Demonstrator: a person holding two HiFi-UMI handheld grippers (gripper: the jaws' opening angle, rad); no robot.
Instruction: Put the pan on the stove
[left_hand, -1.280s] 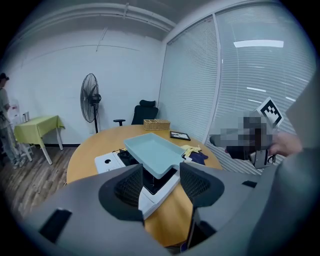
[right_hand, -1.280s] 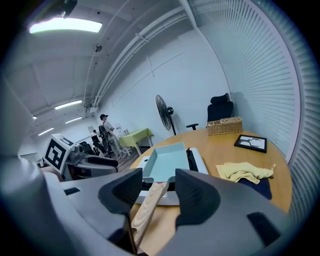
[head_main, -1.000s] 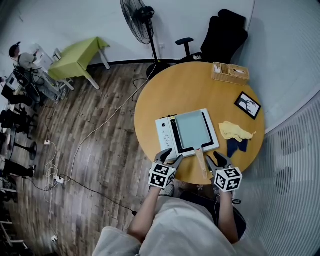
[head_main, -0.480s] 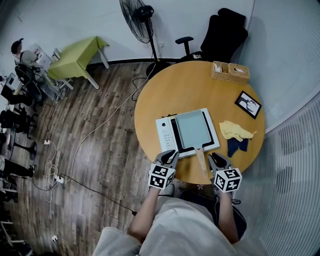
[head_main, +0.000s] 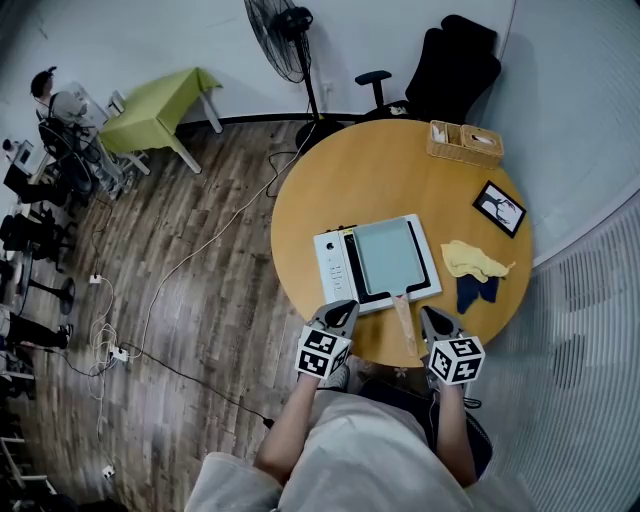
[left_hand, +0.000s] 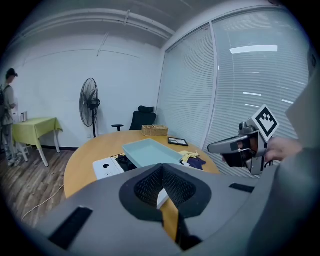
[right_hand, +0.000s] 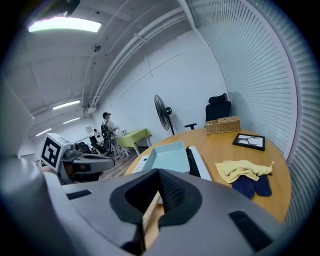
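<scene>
Both claws are clenched and I'm carrying nothing: my left claw (left_hand: 164, 197) has its jaws pressed flat together with not a thing pinched in the seam, and my right claw (right_hand: 152, 202) is just the same, shut on empty air, both of them hovering at the near edge of the round table (head_main: 330, 190), right in front of me. Between the two, nearer the right one but not in its grip, the wooden handle (head_main: 404, 322) pokes out toward me, and follow it forward and there's the pan (head_main: 390, 255), pale blue-green and rectangular, sitting squarely on the black top of the stove (head_main: 333, 268), whose white control strip shows on the left. So by my reading the job is as good as done: pan on stove, level, nobody holding it, nothing obviously left beyond perhaps a nudge if the handle wants straightening, and I can't see that it does. Off to the right the yellow cloth (head_main: 472, 260) and the dark blue cloth (head_main: 475, 292) lie near the stove but clear of it, the picture frame (head_main: 498, 209) and the basket (head_main: 465, 143) well beyond, none of it in the way
</scene>
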